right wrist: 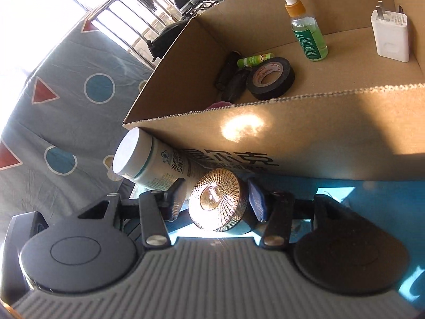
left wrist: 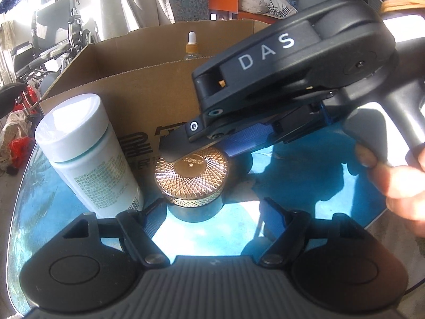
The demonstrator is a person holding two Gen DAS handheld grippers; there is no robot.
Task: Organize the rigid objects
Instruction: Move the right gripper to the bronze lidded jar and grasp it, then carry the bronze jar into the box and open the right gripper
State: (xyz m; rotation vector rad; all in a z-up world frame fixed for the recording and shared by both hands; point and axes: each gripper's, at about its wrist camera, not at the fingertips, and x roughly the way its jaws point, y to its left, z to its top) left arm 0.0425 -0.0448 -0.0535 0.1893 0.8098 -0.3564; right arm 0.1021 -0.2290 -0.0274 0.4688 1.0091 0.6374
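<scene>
A round jar with a gold patterned lid [left wrist: 191, 176] stands on the blue table in front of a cardboard box [left wrist: 148, 93]. A white bottle [left wrist: 87, 154] stands to its left. My right gripper [left wrist: 204, 146] reaches in from the right over the jar; in the right wrist view its fingers [right wrist: 175, 199] straddle the gold-lidded jar [right wrist: 217, 199] with small gaps, jaws open. My left gripper [left wrist: 212, 212] is open and empty just in front of the jar. The white bottle [right wrist: 151, 162] leans beside the box wall [right wrist: 292, 133].
Inside the box are a dropper bottle [right wrist: 308, 29], a white charger [right wrist: 390, 37], black tape [right wrist: 271, 78], a green tube [right wrist: 255, 59] and dark items. A patterned cloth [right wrist: 66, 93] lies left of the table. A wheelchair [left wrist: 53, 40] stands behind.
</scene>
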